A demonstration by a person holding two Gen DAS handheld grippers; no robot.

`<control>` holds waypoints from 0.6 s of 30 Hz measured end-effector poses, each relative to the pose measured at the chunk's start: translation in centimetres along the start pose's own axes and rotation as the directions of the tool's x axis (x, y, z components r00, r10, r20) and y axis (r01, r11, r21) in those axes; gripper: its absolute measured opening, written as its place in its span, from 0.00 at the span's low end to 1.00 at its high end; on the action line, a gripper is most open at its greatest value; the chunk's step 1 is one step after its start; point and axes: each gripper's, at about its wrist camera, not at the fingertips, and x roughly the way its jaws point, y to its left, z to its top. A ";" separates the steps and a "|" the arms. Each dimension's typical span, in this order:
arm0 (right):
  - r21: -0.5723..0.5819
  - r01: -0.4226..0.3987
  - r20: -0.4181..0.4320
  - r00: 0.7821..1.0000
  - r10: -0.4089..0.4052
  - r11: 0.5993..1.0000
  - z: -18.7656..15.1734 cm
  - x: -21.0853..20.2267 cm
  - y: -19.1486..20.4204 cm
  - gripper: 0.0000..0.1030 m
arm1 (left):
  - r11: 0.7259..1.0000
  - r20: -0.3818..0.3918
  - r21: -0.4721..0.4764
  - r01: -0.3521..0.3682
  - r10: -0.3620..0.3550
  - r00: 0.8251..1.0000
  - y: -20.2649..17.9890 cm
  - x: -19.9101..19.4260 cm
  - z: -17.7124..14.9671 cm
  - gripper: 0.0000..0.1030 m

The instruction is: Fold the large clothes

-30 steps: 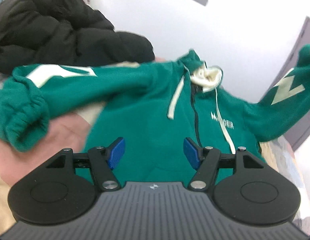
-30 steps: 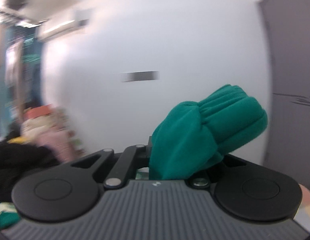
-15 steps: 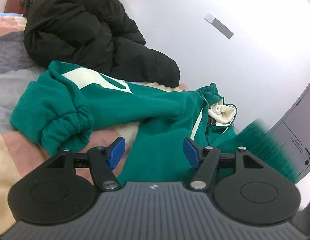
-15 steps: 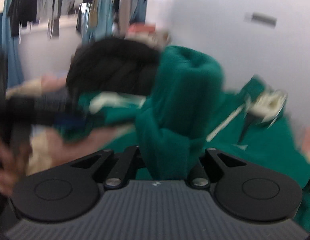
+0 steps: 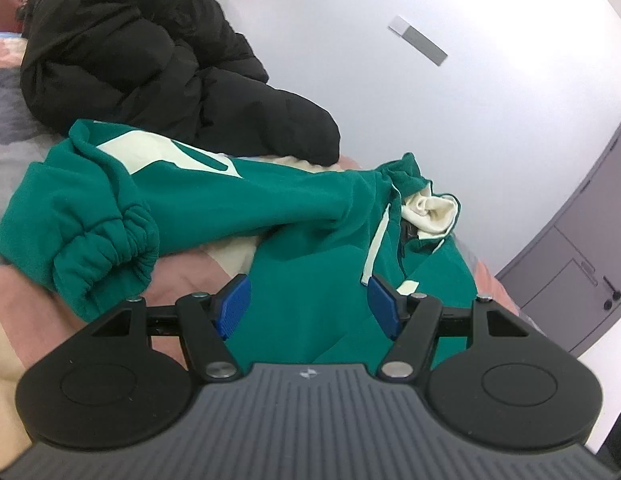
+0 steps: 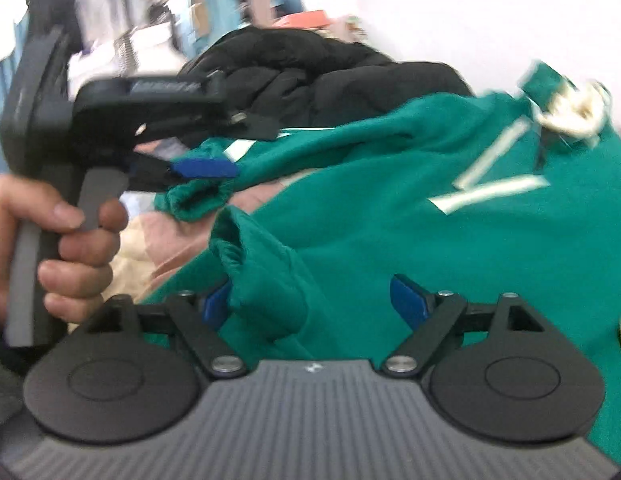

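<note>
On the bed, the green hoodie [image 5: 318, 280] lies spread beside a black puffer jacket [image 5: 150, 60]. A second ago the right gripper [image 6: 314, 304] held one sleeve cuff [image 6: 250, 264] up in the air, clamped tight; now that sleeve is laid across the hoodie's chest and the jaws are opening, the cuff loose between them. That likely completes one sleeve fold. The left gripper [image 5: 306, 304] hovers over the hem, jaws apart, holding nothing; the other sleeve [image 5: 110, 216] is unfolded.

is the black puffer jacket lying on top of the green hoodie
No: the black puffer jacket sits heaped behind the green hoodie, whose sleeve and front lie uncovered on the bed.
</note>
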 end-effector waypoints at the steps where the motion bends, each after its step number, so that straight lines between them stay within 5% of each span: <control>1: 0.031 -0.001 0.008 1.000 0.000 1.000 -0.5 -0.6 -0.8 0.81 | 1.000 -0.002 0.002 0.008 -0.008 1.000 -0.2 -0.2 -0.1 0.68; 13: 0.175 0.012 0.140 0.989 -0.037 0.984 0.8 -3.9 -5.1 0.81 | 0.994 -0.054 0.088 0.058 -0.053 0.997 -3.8 -0.2 -1.9 0.68; 18: 0.221 0.095 0.100 0.988 -0.119 0.971 1.0 -1.6 -7.3 0.81 | 0.988 -0.128 0.144 0.061 -0.042 0.991 -5.4 1.5 -3.7 0.67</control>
